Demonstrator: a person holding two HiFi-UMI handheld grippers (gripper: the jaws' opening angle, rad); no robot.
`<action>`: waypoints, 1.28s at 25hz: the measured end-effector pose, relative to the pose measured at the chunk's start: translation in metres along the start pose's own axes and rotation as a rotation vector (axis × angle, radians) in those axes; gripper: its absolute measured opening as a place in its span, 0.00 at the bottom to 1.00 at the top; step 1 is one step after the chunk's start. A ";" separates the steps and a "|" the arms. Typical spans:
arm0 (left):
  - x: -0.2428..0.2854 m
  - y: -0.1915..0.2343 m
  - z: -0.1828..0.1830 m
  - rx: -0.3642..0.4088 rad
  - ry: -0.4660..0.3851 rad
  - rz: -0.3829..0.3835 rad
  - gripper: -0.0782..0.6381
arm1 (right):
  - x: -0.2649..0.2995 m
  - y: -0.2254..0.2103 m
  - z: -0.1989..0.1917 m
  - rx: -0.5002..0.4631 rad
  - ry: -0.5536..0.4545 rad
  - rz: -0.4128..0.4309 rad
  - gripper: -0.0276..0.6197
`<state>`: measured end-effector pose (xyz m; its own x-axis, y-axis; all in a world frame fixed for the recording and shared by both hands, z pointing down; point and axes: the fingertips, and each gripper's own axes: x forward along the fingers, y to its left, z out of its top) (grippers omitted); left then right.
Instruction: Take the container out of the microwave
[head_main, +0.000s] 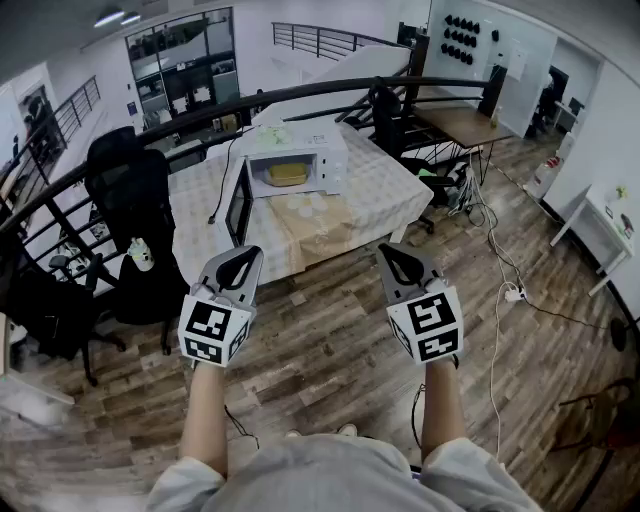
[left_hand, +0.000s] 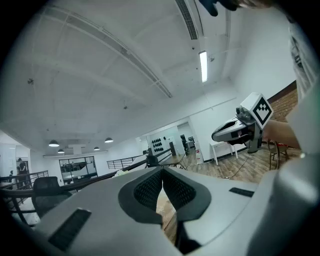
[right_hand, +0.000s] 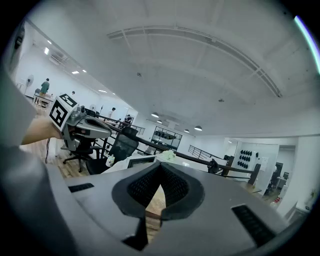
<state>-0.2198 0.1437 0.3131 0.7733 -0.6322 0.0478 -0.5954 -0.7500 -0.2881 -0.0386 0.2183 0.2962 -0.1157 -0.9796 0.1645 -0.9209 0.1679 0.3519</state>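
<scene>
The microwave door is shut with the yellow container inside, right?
No. The microwave has its door open, swung out to the side, as the head view shows. The yellow container is inside, as you said.

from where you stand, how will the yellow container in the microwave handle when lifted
The yellow container looks low and wide, so it probably won't tip. It has a boxy shape, so likely stiff; weight is unclear from here.

An open office loft: black swivel chairs (head_main: 128, 185), desks (head_main: 462, 122), a curved railing (head_main: 300, 93), strip lights (left_hand: 203, 66) overhead.
</scene>
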 end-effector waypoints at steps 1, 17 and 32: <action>-0.001 -0.001 0.001 0.000 -0.001 0.000 0.14 | -0.001 0.000 0.000 0.000 0.001 0.001 0.06; 0.031 -0.040 0.002 -0.005 0.027 0.044 0.14 | -0.006 -0.053 -0.034 0.020 -0.007 0.029 0.06; 0.134 -0.060 -0.014 -0.035 0.056 0.017 0.14 | 0.045 -0.136 -0.081 0.020 0.001 0.008 0.06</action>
<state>-0.0835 0.1008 0.3505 0.7503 -0.6538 0.0973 -0.6160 -0.7450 -0.2558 0.1113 0.1601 0.3306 -0.1230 -0.9781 0.1677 -0.9272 0.1735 0.3319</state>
